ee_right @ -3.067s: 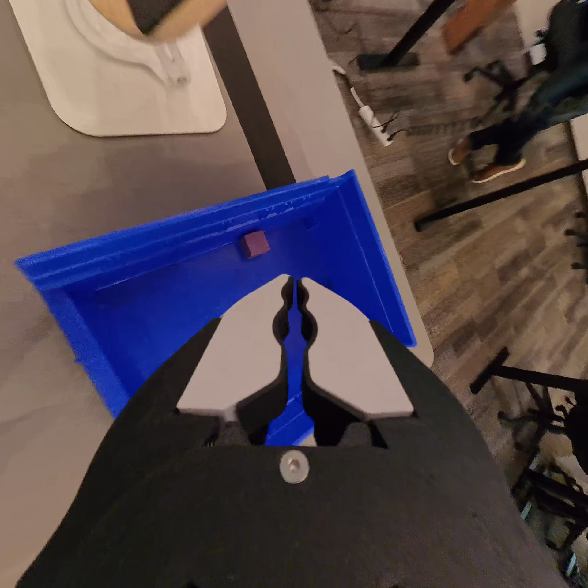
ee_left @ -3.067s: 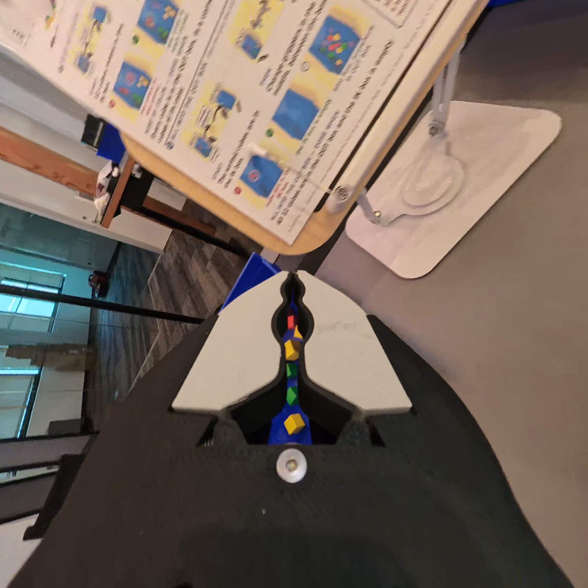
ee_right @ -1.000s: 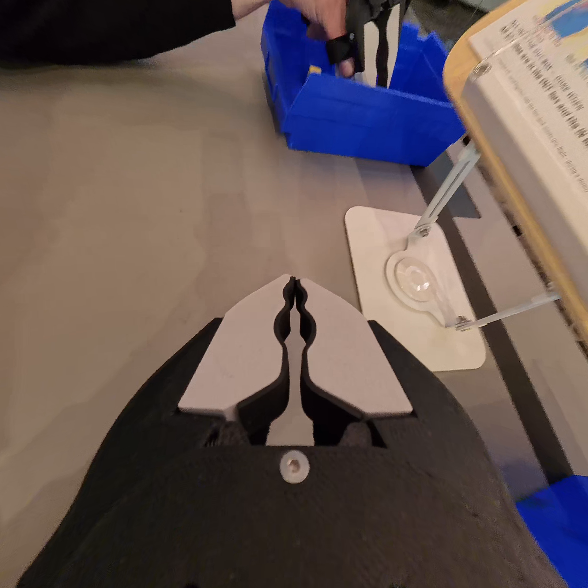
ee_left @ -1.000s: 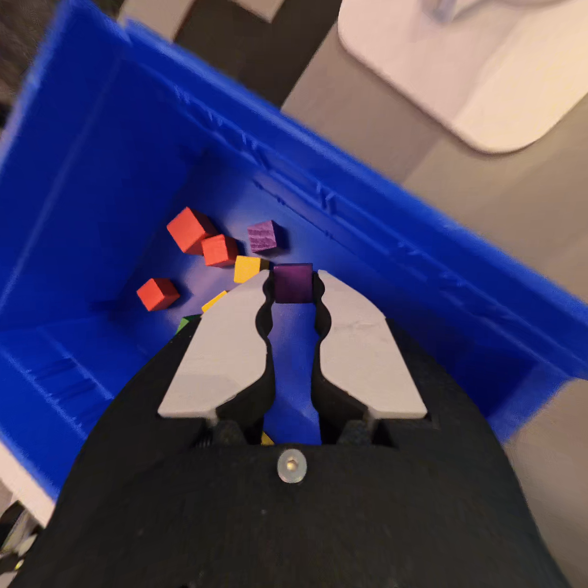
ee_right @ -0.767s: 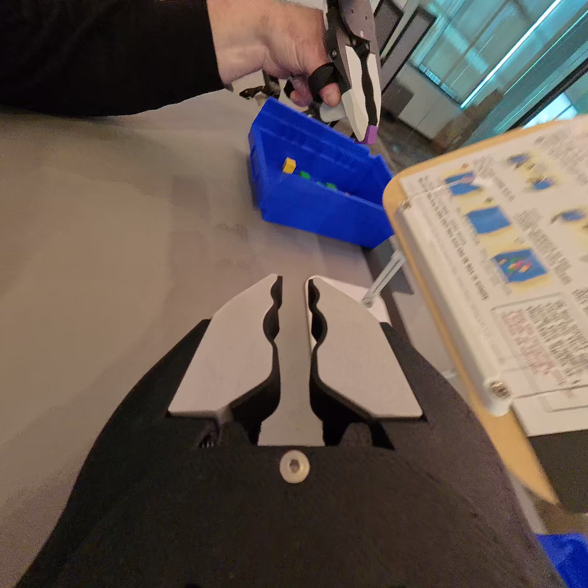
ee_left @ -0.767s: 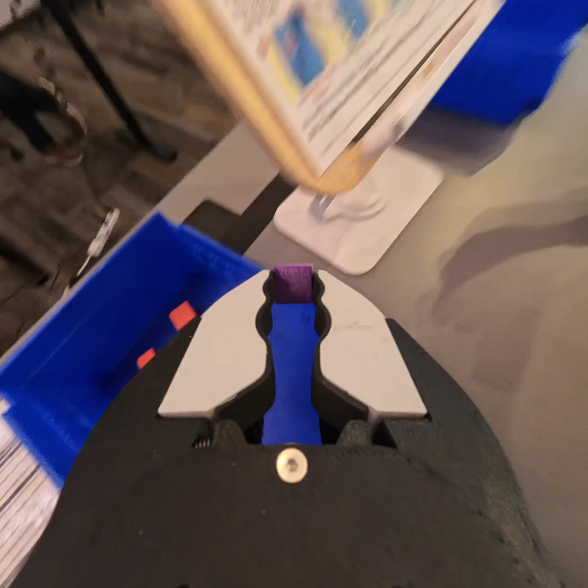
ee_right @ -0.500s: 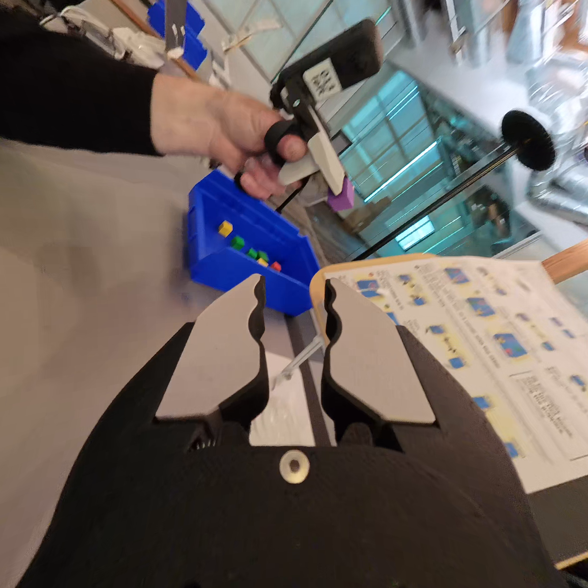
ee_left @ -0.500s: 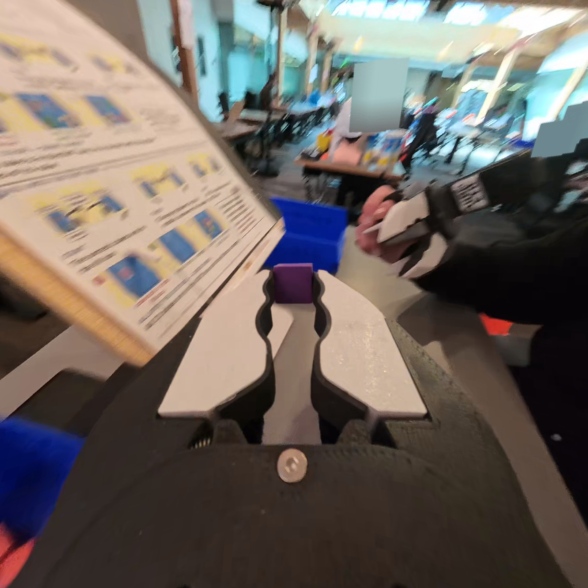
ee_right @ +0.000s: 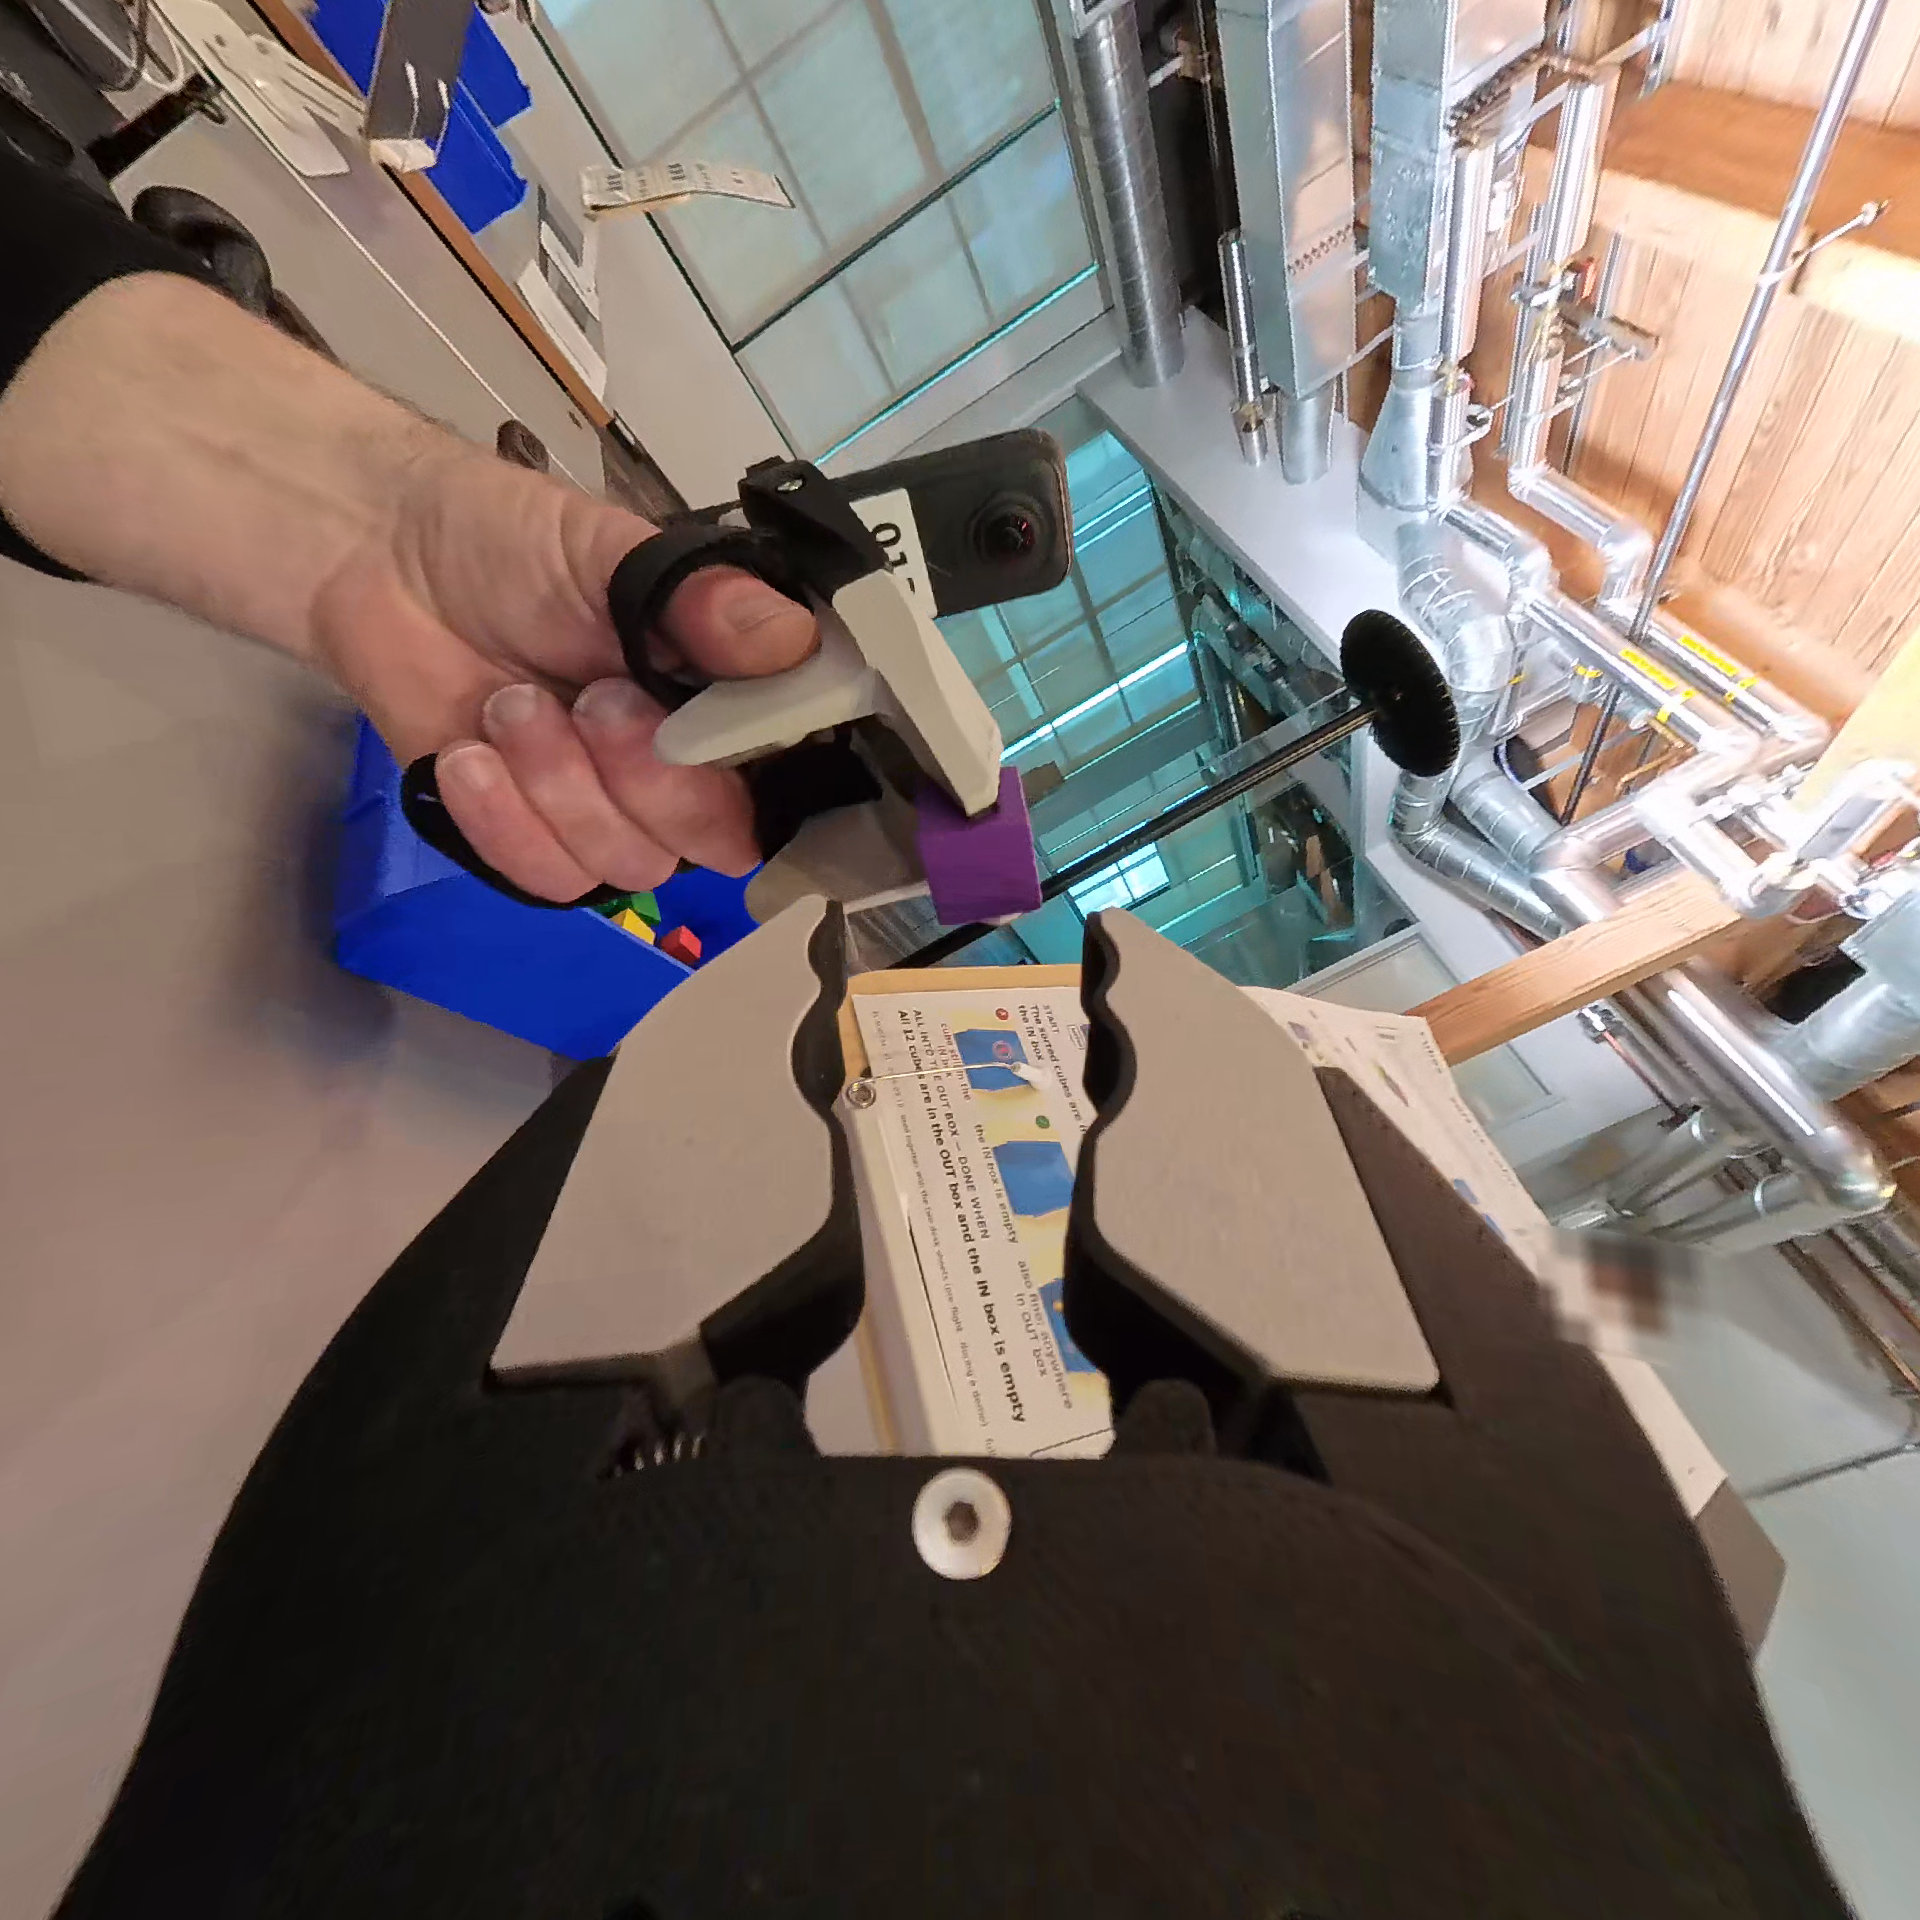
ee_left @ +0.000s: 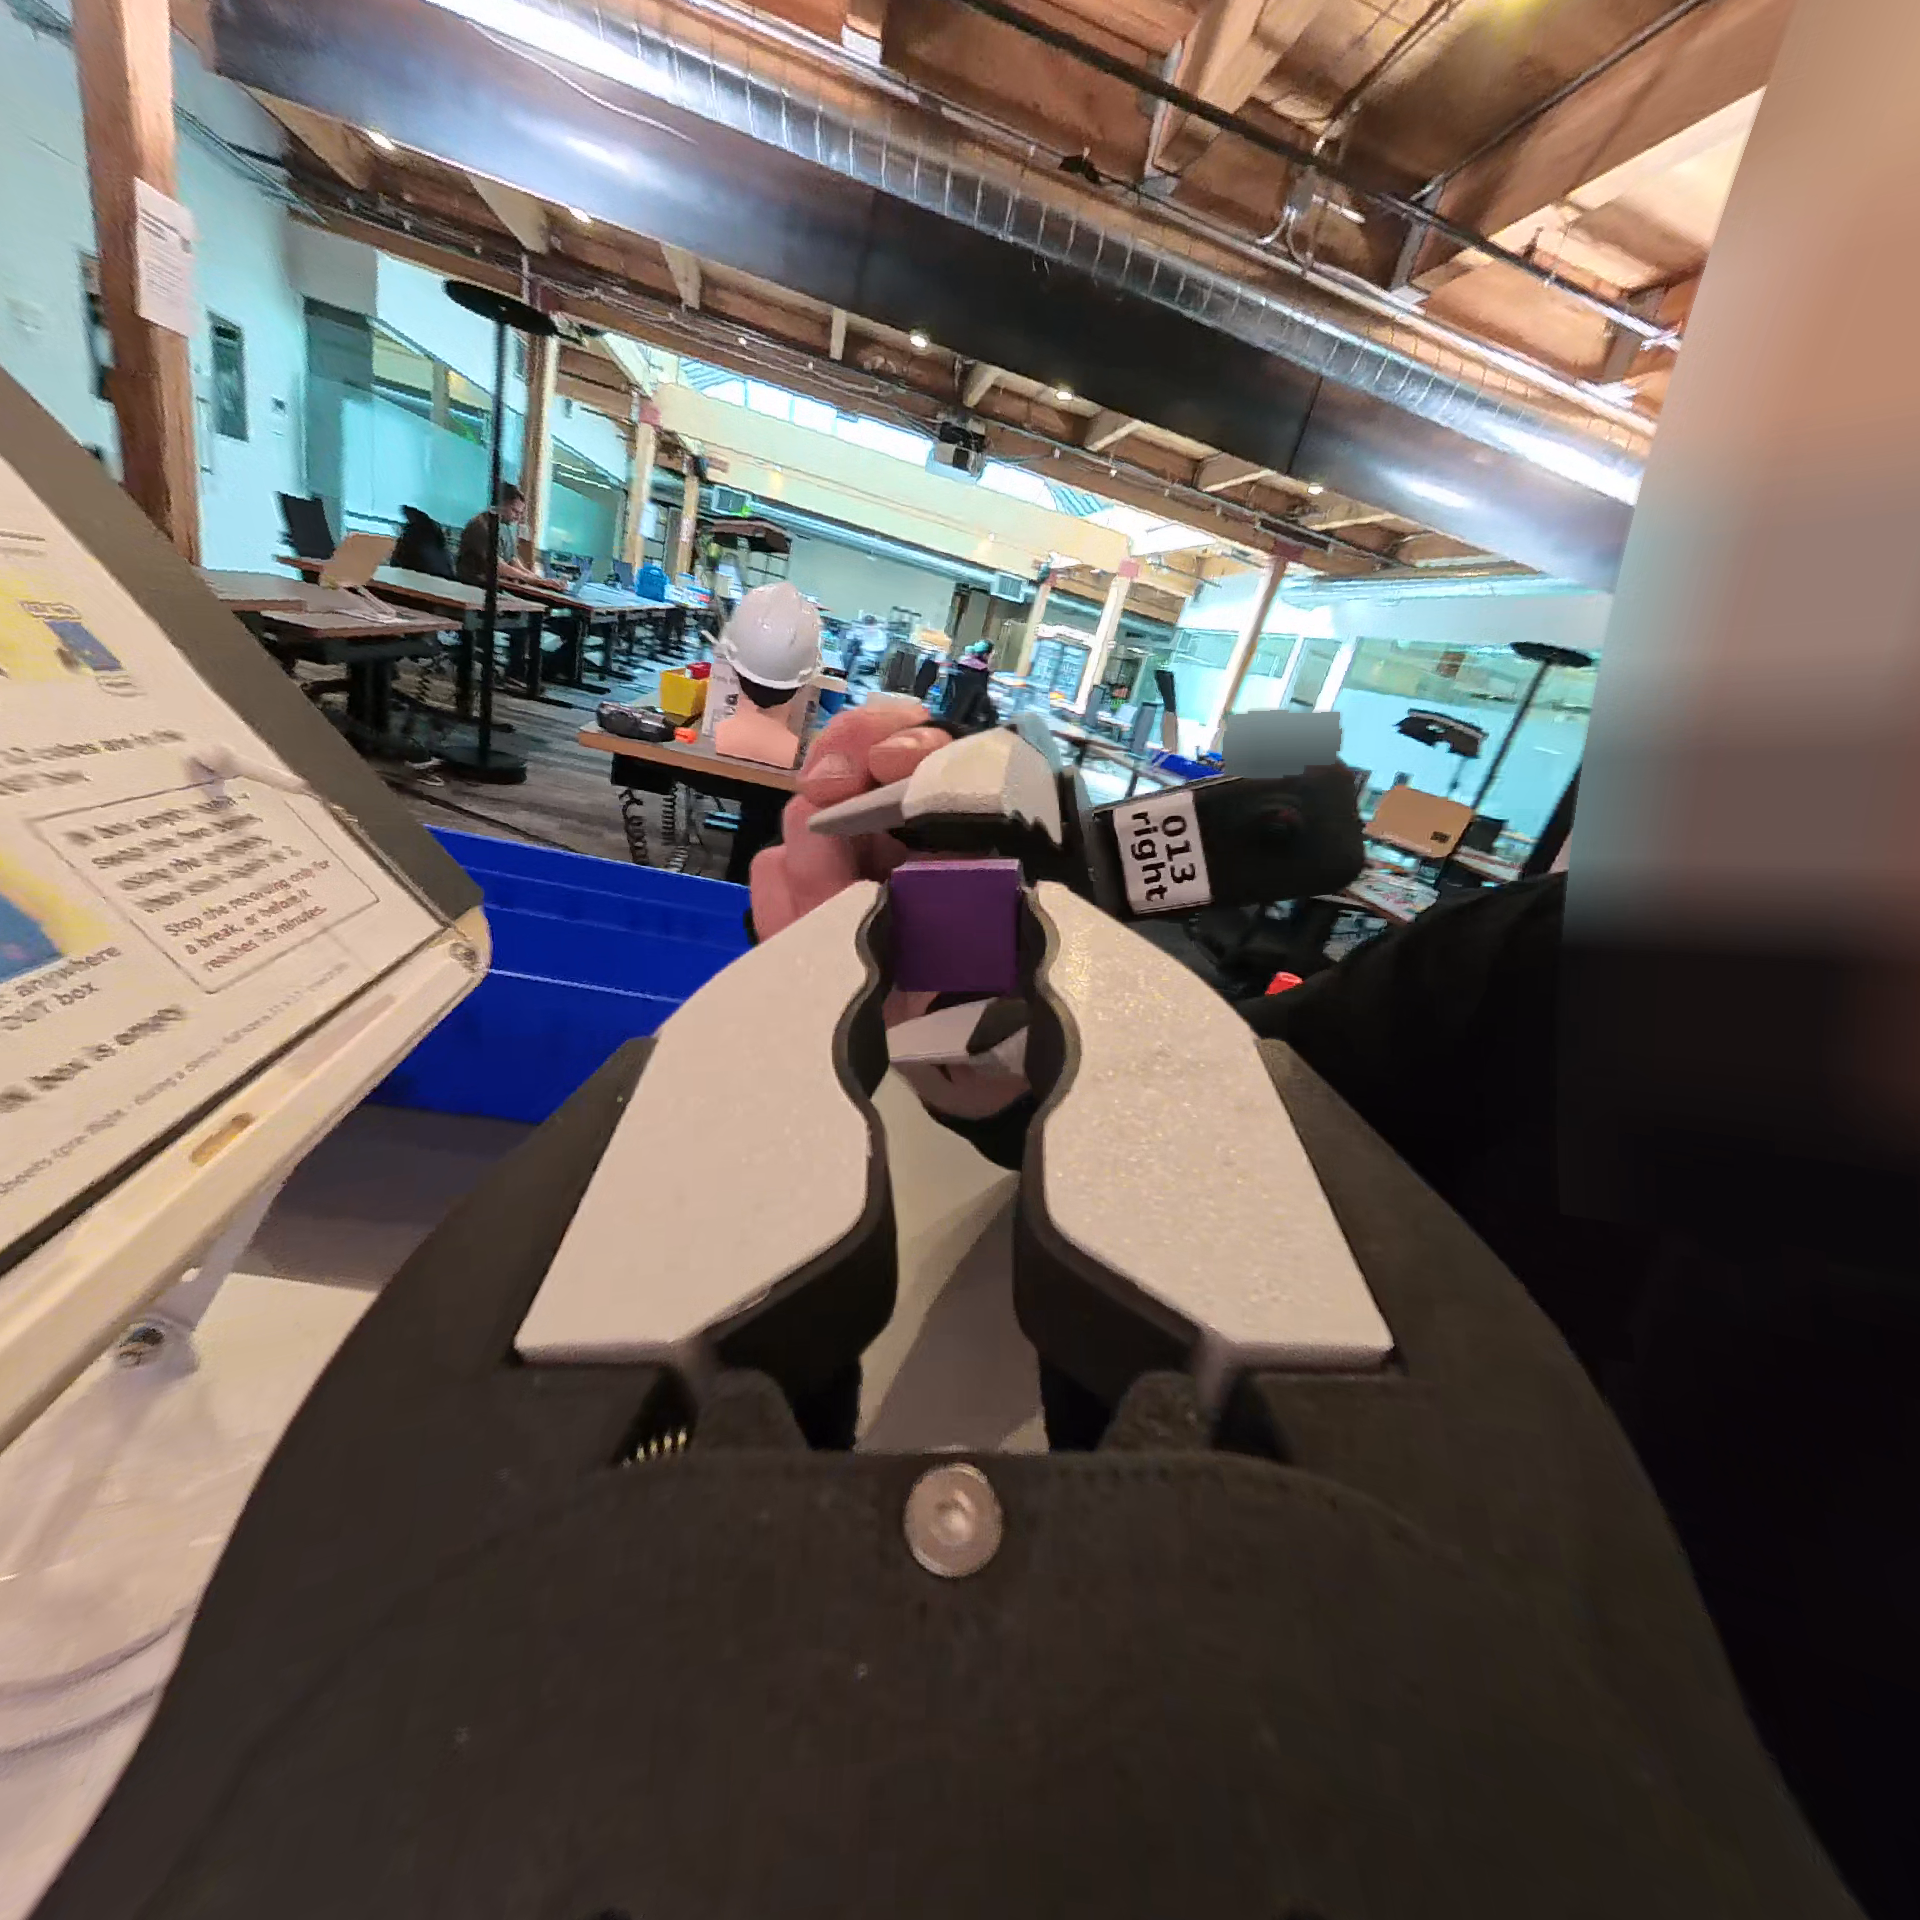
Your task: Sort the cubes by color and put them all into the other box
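My left gripper (ee_left: pixel 953 914) is shut on a purple cube (ee_left: pixel 953 928) and holds it up in the air. My right gripper (ee_right: pixel 956 935) is open and empty, its tips just below the purple cube (ee_right: pixel 977 857), apart from it. In the right wrist view a hand holds the left gripper (ee_right: pixel 971 821) with the cube at its tip. A blue box (ee_right: pixel 499 956) behind it holds several green, yellow and red cubes (ee_right: pixel 655 925). In the left wrist view one finger (ee_left: pixel 961 784) of the right gripper shows beyond the cube, in front of another blue box (ee_left: pixel 582 956).
An instruction board on a stand (ee_left: pixel 156 883) stands between the two boxes; it also shows in the right wrist view (ee_right: pixel 966 1174). The grey table (ee_right: pixel 208 1091) lies below. A dark sleeve (ee_left: pixel 1455 1039) is at the right. My two grippers' fingertips are within a few centimetres of each other.
My left gripper lifted the purple cube out of its box and swung right. My right gripper rose, turned toward it and opened. The two now face each other closely.
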